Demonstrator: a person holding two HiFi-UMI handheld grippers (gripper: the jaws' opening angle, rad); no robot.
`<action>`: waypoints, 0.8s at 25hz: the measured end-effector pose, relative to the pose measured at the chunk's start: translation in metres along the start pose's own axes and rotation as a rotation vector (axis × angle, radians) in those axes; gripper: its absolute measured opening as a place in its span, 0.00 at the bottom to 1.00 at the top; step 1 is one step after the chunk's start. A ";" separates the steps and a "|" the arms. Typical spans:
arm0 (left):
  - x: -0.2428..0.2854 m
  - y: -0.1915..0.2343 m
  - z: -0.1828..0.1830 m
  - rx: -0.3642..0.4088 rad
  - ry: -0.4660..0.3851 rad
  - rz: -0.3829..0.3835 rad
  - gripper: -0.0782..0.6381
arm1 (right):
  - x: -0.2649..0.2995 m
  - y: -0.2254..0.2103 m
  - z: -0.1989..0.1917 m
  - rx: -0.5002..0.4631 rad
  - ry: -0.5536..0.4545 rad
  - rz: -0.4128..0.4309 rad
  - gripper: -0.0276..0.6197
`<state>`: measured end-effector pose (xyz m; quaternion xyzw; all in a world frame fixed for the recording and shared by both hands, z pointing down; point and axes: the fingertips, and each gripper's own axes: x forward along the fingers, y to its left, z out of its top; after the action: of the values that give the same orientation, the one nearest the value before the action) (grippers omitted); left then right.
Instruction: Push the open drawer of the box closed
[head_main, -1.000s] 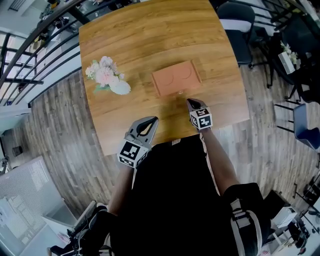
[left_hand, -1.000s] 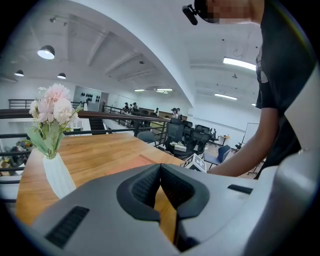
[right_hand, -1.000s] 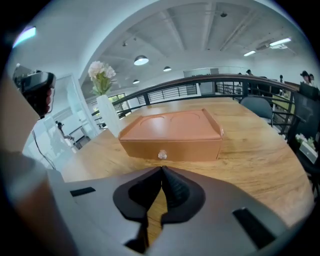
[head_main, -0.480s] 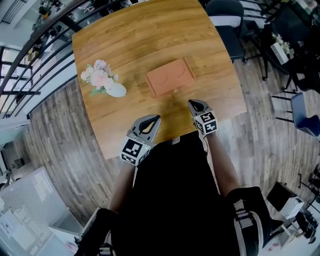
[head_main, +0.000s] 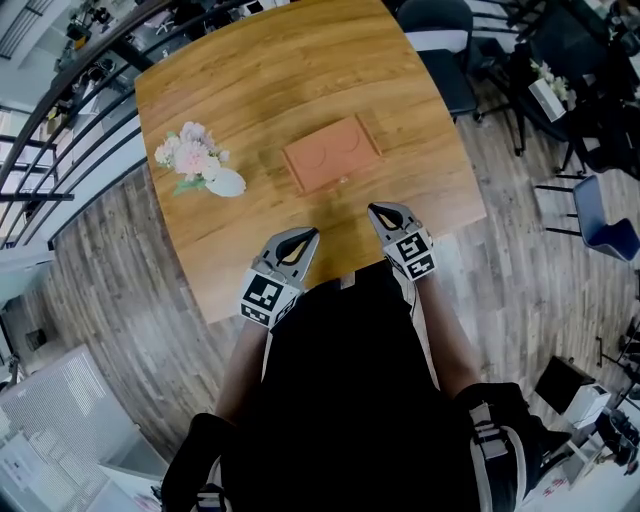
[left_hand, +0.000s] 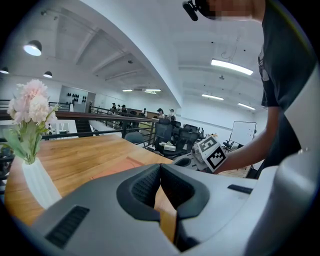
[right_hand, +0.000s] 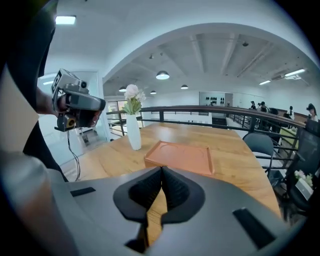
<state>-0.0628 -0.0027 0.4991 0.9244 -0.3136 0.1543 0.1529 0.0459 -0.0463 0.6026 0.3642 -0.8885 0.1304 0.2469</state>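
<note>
Both grippers sit at the near edge of the table (head_main: 250, 80), w/ nothing in them: left gripper (head_main: 303, 238) has its jaws pressed together, right gripper (head_main: 380, 211) the same, only bare wood showing past the tips in each gripper view. The box (head_main: 330, 153) lies flat mid-table, ahead of the right gripper and apart from both, w/ the vase of flowers (head_main: 200, 167) well off to its left. It's a low, orange slab w/ a raised rim and two round dents on top. We judge it stiff and light, so prob. quick to skid on the smooth wood. We can't make out a drawer sticking out. A tiny pale bit at the near edge may be its pull, too small to tell. We'd push square on the drawer front, centred, w/ closed tips, and brace the far side w/ the other gripper.
</note>
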 end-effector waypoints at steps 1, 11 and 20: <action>0.000 0.000 0.000 0.003 -0.001 -0.002 0.14 | -0.002 0.003 0.004 -0.009 -0.006 0.008 0.07; -0.002 -0.002 -0.001 0.019 0.002 -0.023 0.14 | -0.018 0.038 0.044 -0.033 -0.093 0.111 0.07; -0.006 0.000 -0.003 0.018 0.000 -0.022 0.14 | -0.027 0.049 0.064 -0.060 -0.114 0.139 0.07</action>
<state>-0.0679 0.0013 0.4995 0.9291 -0.3021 0.1553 0.1461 0.0057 -0.0226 0.5314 0.3011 -0.9277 0.0996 0.1971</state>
